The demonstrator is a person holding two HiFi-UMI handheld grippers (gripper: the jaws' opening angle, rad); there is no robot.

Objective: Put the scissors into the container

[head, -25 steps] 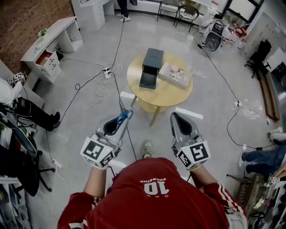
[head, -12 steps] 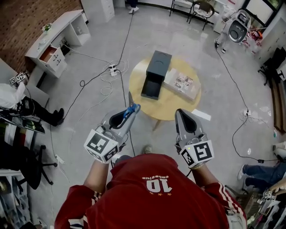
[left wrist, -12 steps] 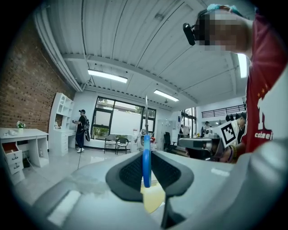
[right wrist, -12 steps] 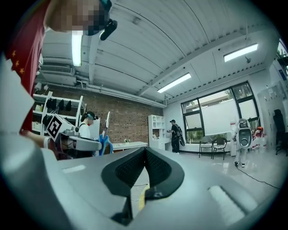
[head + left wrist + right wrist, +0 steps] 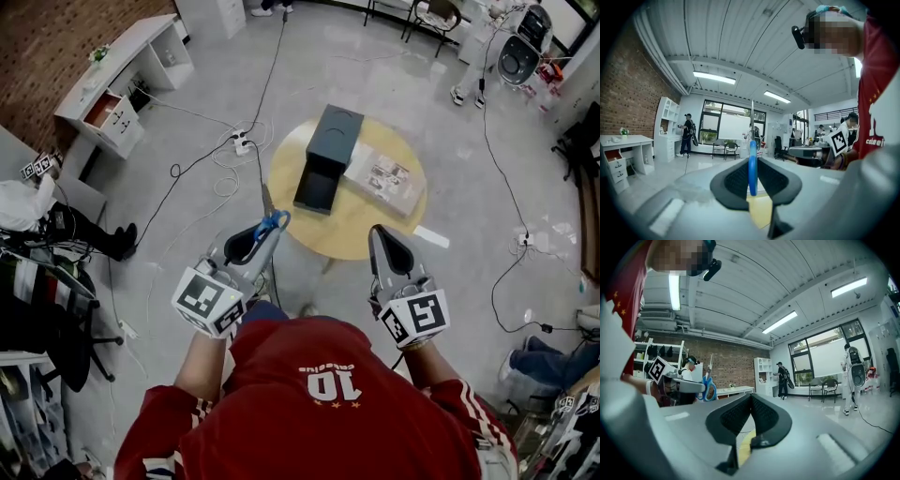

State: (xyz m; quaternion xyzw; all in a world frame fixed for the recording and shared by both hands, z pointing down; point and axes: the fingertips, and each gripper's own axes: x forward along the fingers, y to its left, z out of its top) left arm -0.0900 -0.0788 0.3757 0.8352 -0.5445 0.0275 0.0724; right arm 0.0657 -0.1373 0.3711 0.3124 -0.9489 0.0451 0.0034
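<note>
Both left gripper (image 5: 263, 236) jaws pinch the scissors (image 5: 752, 165), blue handle between them, blades forward; right gripper (image 5: 750, 400) closed, empty.

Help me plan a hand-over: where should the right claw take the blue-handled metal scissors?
Probably take the blue-handled metal scissors by the closed blades, coming from the right. The left claw is clamped on the blue handle, so only the blades past its tips are free. The right claw is shut; open it first.

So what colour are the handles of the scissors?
Blue; the scissors show best in the left gripper view, pinched between its jaws.
</note>
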